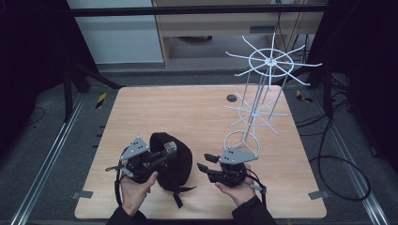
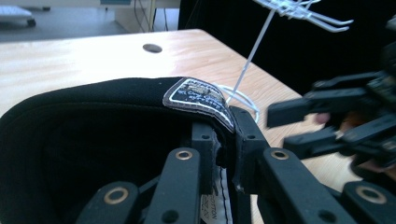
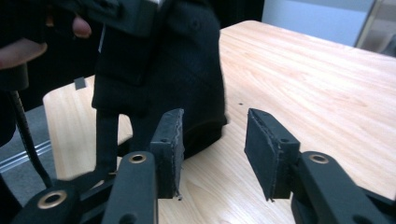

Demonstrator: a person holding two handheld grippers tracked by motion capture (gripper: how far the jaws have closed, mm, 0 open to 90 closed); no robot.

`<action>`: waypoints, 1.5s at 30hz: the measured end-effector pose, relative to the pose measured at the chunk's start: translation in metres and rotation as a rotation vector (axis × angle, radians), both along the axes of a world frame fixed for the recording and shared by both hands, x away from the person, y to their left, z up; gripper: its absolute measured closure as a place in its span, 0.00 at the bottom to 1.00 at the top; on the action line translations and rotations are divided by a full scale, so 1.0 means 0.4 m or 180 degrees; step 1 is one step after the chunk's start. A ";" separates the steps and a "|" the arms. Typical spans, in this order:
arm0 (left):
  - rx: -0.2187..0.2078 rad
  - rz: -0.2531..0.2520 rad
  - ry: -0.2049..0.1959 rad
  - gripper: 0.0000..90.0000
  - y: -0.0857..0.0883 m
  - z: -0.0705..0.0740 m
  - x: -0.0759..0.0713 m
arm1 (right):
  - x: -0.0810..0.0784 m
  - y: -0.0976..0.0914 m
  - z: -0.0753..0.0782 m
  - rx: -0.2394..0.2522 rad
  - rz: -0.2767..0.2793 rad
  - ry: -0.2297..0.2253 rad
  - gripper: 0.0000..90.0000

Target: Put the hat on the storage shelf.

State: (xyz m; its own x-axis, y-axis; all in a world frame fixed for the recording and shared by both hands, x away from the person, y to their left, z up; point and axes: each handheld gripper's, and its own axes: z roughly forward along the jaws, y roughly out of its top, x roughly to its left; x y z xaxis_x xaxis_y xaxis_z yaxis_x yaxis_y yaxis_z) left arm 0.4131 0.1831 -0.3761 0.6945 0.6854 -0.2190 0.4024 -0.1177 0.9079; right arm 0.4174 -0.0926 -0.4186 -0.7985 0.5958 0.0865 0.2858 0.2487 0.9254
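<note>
Two grippers work over a wooden table, one in each of the person's hands. The left gripper has its jaws clamped tight on the rim of a black cap, pinching the fabric right at the woven label patch sewn to the edge; the pads press the cloth from both sides with no gap showing. In the high view the cap lies just to the right of the left gripper, between the two tools, its strap trailing toward the person. The right gripper stands roughly half open with nothing between its pads, only bare tabletop showing in the gap; the cap sits just beyond and to the left of its left jaw, apart from it. Behind the right gripper in the high view, a white wire hanging rack stands upright on the table, its ring base near that gripper.
</note>
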 end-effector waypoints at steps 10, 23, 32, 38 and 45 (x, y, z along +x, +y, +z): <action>0.0001 -0.0287 -0.0029 0.90 -0.031 0.006 -0.017 | 0.031 0.030 -0.016 0.0222 0.0154 0.0156 0.66; 0.0214 0.0116 -0.0294 0.72 -0.001 0.019 -0.039 | 0.008 0.045 0.064 -0.0110 0.0040 -0.0074 0.95; 0.0329 0.0602 -0.0235 0.55 0.137 -0.018 -0.056 | 0.032 0.150 0.097 -0.0538 -0.0002 -0.0009 0.95; 0.0458 0.1101 -0.0156 0.44 0.250 -0.077 -0.029 | 0.055 0.257 0.071 -0.0781 0.0070 -0.0032 0.95; 0.0496 0.1489 -0.0014 0.43 0.335 -0.126 0.005 | 0.083 0.389 0.033 -0.1133 0.0136 -0.0104 0.95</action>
State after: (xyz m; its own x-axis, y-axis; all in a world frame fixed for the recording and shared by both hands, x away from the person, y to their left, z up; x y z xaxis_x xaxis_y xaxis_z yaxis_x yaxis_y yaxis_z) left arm 0.4152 0.3172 -0.4265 0.3050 0.9484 -0.0869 0.4407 -0.0597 0.8957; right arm 0.4504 0.0631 -0.4056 -0.8223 0.5499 -0.1463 0.2400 0.5683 0.7871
